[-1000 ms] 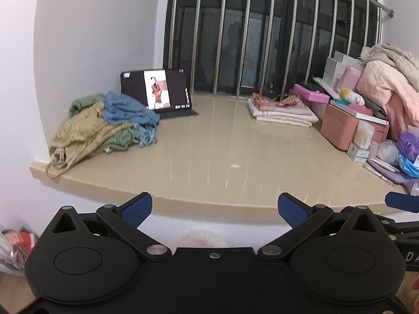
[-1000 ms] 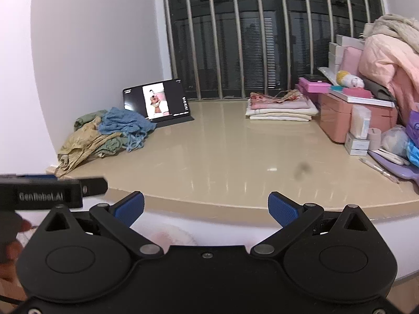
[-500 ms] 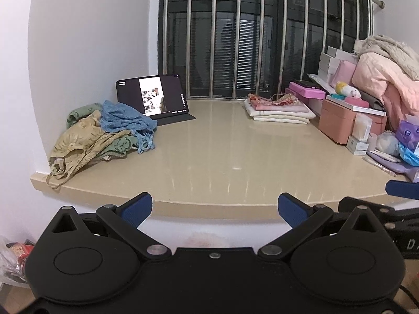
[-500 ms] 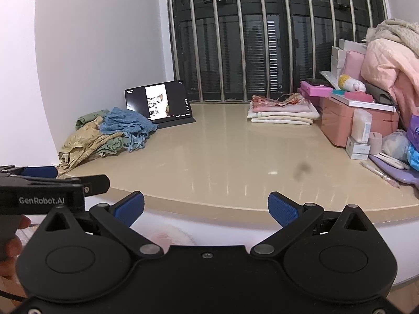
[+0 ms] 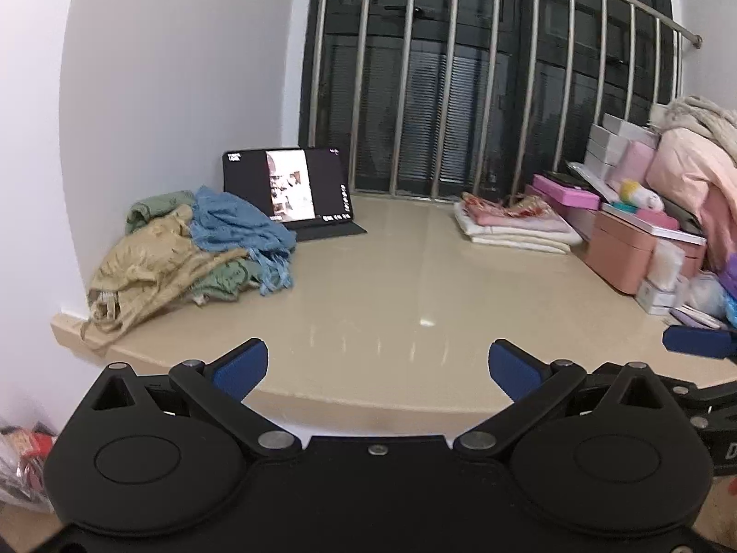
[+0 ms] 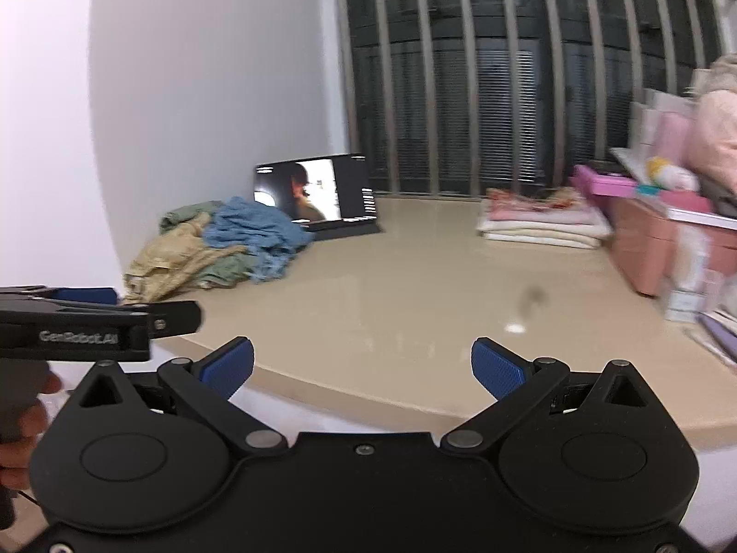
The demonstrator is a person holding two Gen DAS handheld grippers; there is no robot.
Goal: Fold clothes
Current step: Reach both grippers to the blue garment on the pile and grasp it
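Hovering short of the glossy beige tabletop (image 5: 414,285), both tools hang with nothing between their blue pads: the left gripper (image 5: 378,368) is spread wide and empty, and so is the right gripper (image 6: 362,367). A crumpled heap of tan, green and blue clothes (image 5: 193,249) sits at the far left against the white wall, just beside a propped dark tablet (image 5: 290,193). A neat stack of folded cream and pink garments (image 5: 516,226) lies at the far right, near pink storage boxes (image 5: 622,253).

From either wrist view the loose heap lies ahead and to the left, well apart from the pads, and the left gripper looks the nearer of the two. The heap has no clear long axis; it sprawls toward the tabletop's near-left corner. With some clothes folded and some crumpled, folding seems partway along.
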